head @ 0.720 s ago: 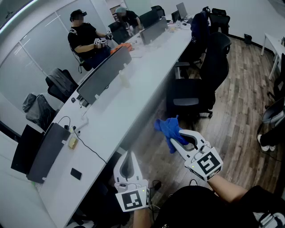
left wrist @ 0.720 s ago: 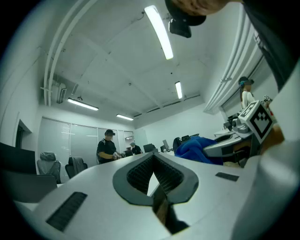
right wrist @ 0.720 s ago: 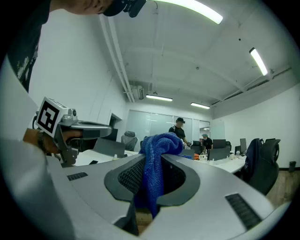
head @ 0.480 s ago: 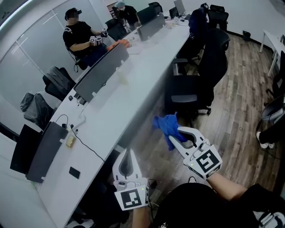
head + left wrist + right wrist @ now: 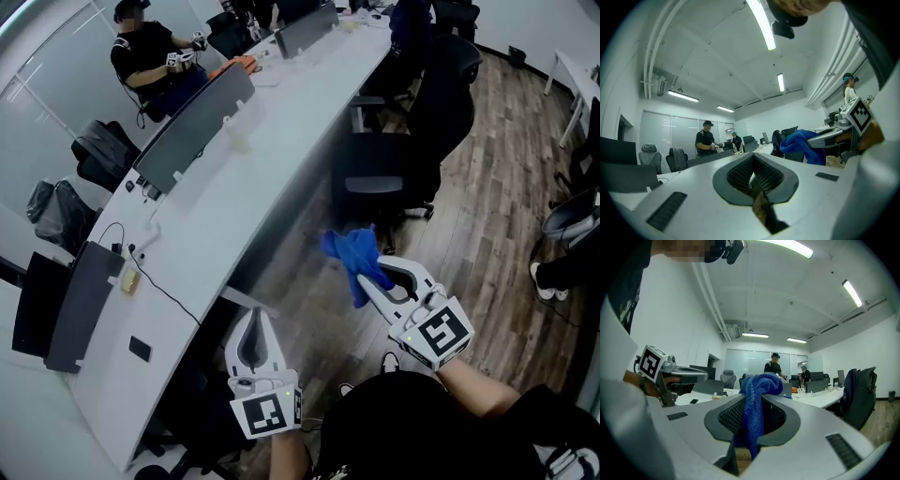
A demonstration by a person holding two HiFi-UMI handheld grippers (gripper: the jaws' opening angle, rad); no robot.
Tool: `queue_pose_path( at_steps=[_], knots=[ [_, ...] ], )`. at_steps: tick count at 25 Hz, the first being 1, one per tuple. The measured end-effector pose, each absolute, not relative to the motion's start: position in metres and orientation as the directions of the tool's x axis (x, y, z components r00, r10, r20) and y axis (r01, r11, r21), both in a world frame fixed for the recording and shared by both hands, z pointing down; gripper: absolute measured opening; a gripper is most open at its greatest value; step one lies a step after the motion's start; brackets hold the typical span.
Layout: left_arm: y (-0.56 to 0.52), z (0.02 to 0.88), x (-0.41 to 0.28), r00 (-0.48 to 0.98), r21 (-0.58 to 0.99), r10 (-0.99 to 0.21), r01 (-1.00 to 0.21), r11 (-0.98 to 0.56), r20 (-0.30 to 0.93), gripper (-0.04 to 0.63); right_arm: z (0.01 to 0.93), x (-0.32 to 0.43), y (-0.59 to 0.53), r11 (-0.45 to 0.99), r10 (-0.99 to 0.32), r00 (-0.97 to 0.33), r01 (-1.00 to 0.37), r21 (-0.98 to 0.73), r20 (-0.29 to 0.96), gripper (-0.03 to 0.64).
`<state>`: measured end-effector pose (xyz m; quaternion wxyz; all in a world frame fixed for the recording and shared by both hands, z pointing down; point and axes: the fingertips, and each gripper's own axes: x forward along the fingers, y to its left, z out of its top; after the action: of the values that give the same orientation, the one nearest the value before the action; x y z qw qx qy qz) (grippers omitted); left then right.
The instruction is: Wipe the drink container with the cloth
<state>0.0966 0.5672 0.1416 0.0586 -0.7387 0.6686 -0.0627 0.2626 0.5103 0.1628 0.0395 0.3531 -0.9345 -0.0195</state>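
My right gripper [image 5: 364,281] is shut on a blue cloth [image 5: 349,255], which it holds in the air over the wooden floor beside the desk. In the right gripper view the blue cloth [image 5: 761,383] bulges out above the closed jaws and hangs down between them. My left gripper [image 5: 254,317] is shut and empty, low near my body by the desk's edge. Its jaws meet with nothing between them in the left gripper view, where the cloth [image 5: 802,142] shows at the right. A pale, translucent drink container [image 5: 238,140] stands far up the white desk, well away from both grippers.
A long white desk [image 5: 281,141] runs from lower left to upper right, with grey dividers [image 5: 192,127], cables and a dark phone [image 5: 139,349]. Black office chairs [image 5: 398,169] stand on the wooden floor [image 5: 506,187] to its right. Two people work at the far end.
The view has shifted, so the desk and chairs have slid up and left in the picture. Both grippers stay almost where they were, and the right one still grips the cloth.
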Motion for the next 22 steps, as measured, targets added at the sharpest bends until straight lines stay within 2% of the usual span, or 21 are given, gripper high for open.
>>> queue_pose_path(
  at_steps=[12, 22],
  knots=[
    [0.574, 0.177, 0.13, 0.031, -0.129, -0.993, -0.991, -0.046, 0.115, 0.003, 0.184, 0.303, 0.495, 0.78, -0.623, -0.778, -0.625, -0.003, 0.076, 0.064],
    [0.536, 0.173, 0.103, 0.003, -0.119, -0.998, -0.993, -0.011, 0.067, 0.003, 0.194, 0.3, 0.468, 0.777, -0.627, -0.773, -0.63, 0.001, 0.099, 0.064]
  ],
)
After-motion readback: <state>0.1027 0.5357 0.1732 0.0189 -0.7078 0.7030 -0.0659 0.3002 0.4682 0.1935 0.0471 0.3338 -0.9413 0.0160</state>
